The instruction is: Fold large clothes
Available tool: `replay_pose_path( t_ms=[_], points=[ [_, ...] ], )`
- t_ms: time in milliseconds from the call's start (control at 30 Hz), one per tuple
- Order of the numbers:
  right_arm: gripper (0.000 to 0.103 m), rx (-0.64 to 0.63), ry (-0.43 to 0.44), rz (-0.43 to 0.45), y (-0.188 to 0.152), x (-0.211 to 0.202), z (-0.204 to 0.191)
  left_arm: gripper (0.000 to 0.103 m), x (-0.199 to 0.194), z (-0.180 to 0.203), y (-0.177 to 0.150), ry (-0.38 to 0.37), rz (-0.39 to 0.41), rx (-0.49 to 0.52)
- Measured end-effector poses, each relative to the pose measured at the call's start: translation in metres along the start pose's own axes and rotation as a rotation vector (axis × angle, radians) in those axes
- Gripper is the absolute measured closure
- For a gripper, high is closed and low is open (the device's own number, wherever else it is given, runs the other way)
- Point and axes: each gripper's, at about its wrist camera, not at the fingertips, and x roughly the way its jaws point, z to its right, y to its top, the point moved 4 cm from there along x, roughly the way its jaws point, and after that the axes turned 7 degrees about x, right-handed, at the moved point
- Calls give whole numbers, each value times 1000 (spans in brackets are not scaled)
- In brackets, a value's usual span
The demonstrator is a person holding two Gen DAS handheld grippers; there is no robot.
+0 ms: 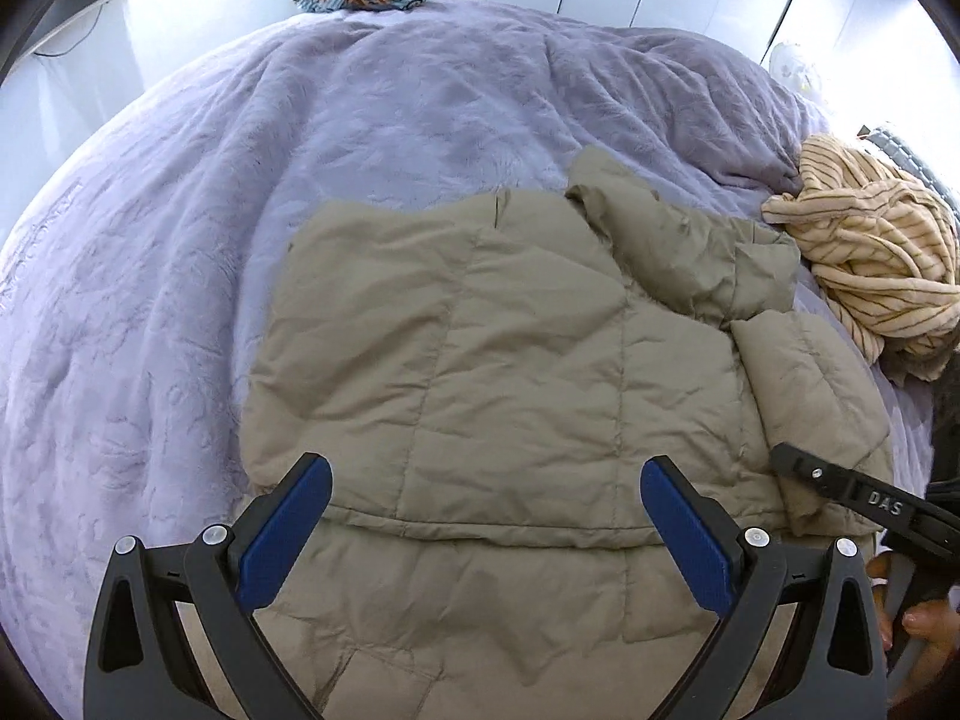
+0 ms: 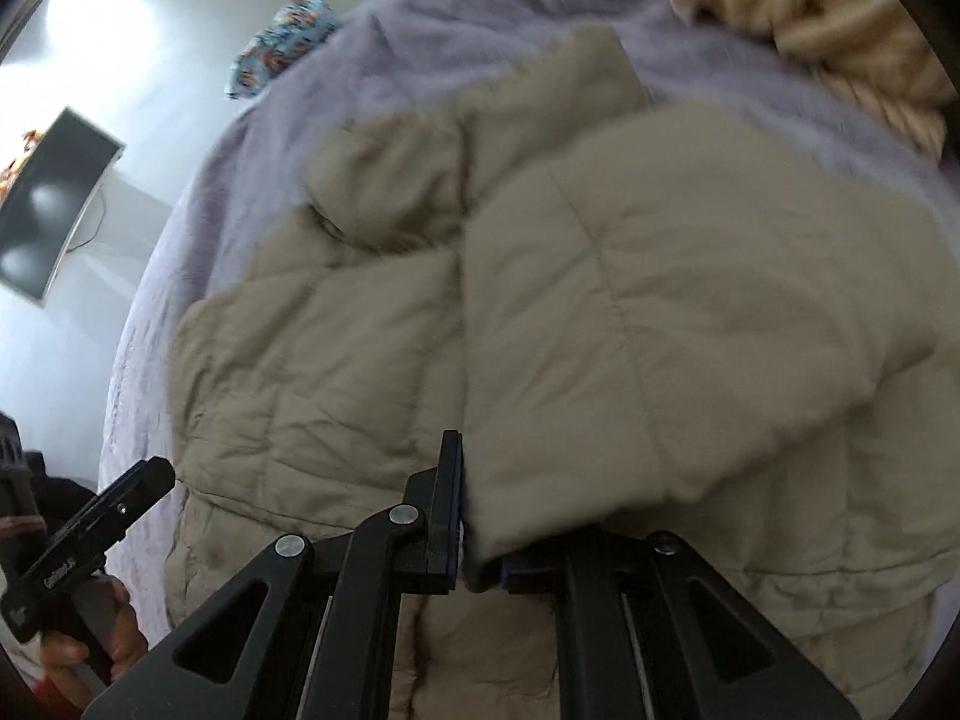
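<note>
Left tool (image 1: 486, 531) agape over jacket (image 1: 510, 348); right tool (image 2: 477, 516) pinching its sleeve (image 2: 690, 300).

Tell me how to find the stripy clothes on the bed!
Start with the big purple blanket over the bed. Beside the puffy tan jacket, at the blanket's edge, sits a crumpled bundle. It is cream with thin brown stripes; the other bundle is blue with cartoon prints.

Both grippers were black plastic with blue ribbed pads (image 1: 288, 540) and round silver screws (image 1: 755, 537). The right gripper (image 1: 864, 498) bore white "DAS" lettering. The left gripper (image 1: 486, 531) had triangular cut-outs in its arms.
</note>
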Motion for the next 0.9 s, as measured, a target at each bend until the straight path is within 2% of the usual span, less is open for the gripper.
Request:
replay_pose_path(
  t_ms=[67,133,200,233,333,400,433,500,567,633,733,833,867,900],
  points=[
    [84,49,35,-19,2,-2,8,0,3,4,-1,-16,-7,1],
    [69,87,57,-17,7,-13,13,0,6,10,0,-38,-15,11],
    [37,108,70,23,7,-31,19,0,9,15,1,-61,-20,18],
    [33,133,82,62,9,-42,21,0,10,18,3,-82,-21,20],
    [33,239,103,103,14,-58,42,0,13,22,11,-142,-17,12],
    [33,355,130,142,21,-64,65,0,14,23,17,-181,-7,0],
    [37,398,139,159,25,-67,71,0,14,22,20,-200,-3,-11],
    [91,416,111,176,34,-67,70,0,13,18,25,-241,2,-34],
    [92,324,72,201,43,-65,49,2,11,12,28,-266,7,-48],
    [92,167,51,212,45,-67,13,2,8,3,30,-294,10,-67],
    [92,-49,62,162,35,-53,-45,2,4,-12,32,-354,11,-114],
    [89,-200,-20,107,17,-28,-81,2,2,-22,32,-397,6,-156],
    [82,-263,-66,72,7,-16,-91,2,3,-23,31,-415,-7,-165],
    [70,-303,-90,36,-4,-8,-96,2,5,-24,31,-427,-16,-170]
  ],
)
